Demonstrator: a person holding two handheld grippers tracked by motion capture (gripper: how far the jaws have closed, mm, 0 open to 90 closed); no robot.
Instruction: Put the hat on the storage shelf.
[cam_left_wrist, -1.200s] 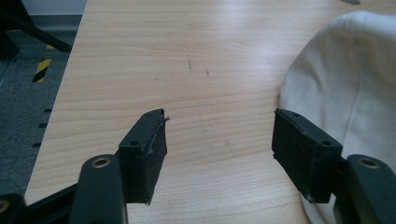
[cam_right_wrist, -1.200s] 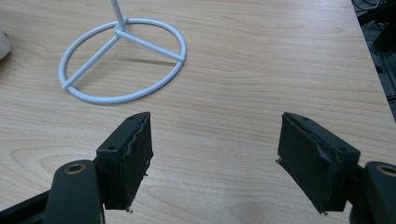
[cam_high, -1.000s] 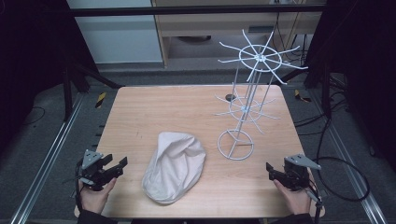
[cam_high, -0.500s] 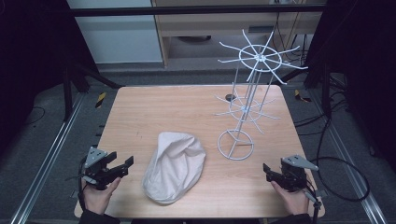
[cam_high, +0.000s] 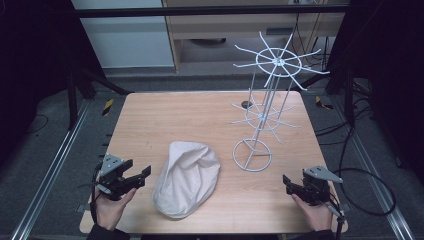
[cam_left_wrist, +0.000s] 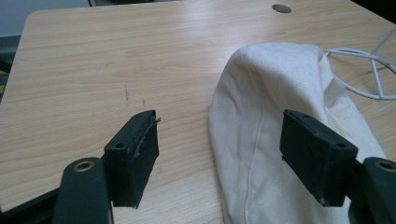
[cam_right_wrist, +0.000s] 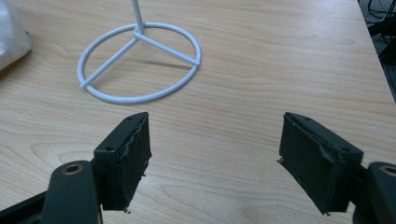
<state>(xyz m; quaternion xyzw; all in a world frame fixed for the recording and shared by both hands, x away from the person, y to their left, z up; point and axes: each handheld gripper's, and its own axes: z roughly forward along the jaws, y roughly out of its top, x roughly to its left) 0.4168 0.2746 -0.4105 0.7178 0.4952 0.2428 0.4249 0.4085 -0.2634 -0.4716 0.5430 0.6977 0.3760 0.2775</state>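
Nearest to me, my left gripper (cam_high: 141, 176) sits at the front left edge of the tabletop (cam_high: 200, 115), held in the left hand (cam_high: 111, 207). Its jaws have just been opening and now stand wide apart, with nothing pressed between them. In the left gripper view, the left gripper (cam_left_wrist: 219, 154) looks straight at the near end of the cream cap (cam_left_wrist: 275, 121); one black pad hangs in front of bare wood, the other in front of the cloth, and neither touches it.

Over on the front right corner, my right gripper (cam_high: 286, 181) rests in the right hand (cam_high: 314, 215), jaws also spread wide and empty. In the right gripper view, the right gripper (cam_right_wrist: 215, 154) points across bare wood toward the white ring base (cam_right_wrist: 139, 63) of the wire rack, well apart from it.

Moving out, the cream cap (cam_high: 187, 177) lies flat on the front middle of the tabletop, between the two grippers, nearer the left one, and just beside the rack's ring base (cam_high: 253, 155) on its right side without touching.

Farther back, the white wire rack (cam_high: 272, 100) stands upright on the right half of the tabletop, with a small spoked wheel partway up its stem and a larger one at the top. A small dark hole (cam_high: 245, 104) shows in the wood behind it.
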